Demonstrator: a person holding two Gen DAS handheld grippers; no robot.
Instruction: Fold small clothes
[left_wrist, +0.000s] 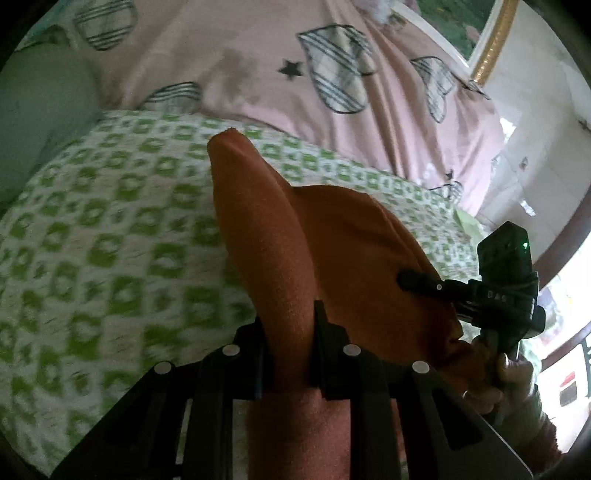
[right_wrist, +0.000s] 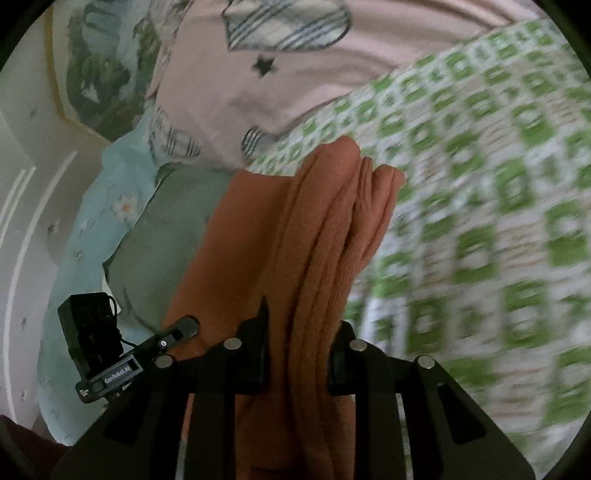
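An orange knitted garment (left_wrist: 332, 236) hangs above a green-and-white patterned bedspread (left_wrist: 110, 229). My left gripper (left_wrist: 290, 332) is shut on one bunched edge of it. The right gripper (left_wrist: 413, 280) shows at the right of the left wrist view, held by a hand, its finger against the cloth. In the right wrist view my right gripper (right_wrist: 299, 332) is shut on a folded, layered bunch of the same orange garment (right_wrist: 332, 229), which rises between the jaws. The left gripper (right_wrist: 177, 332) shows at lower left, touching the cloth.
A pink quilt with striped hearts and stars (left_wrist: 295, 74) lies behind the bedspread (right_wrist: 498, 184). A grey-green pillow (right_wrist: 166, 240) and pale blue flowered cloth (right_wrist: 110, 192) lie at the left. A gold-framed picture (left_wrist: 487, 44) and white wall (left_wrist: 546, 147) stand beyond.
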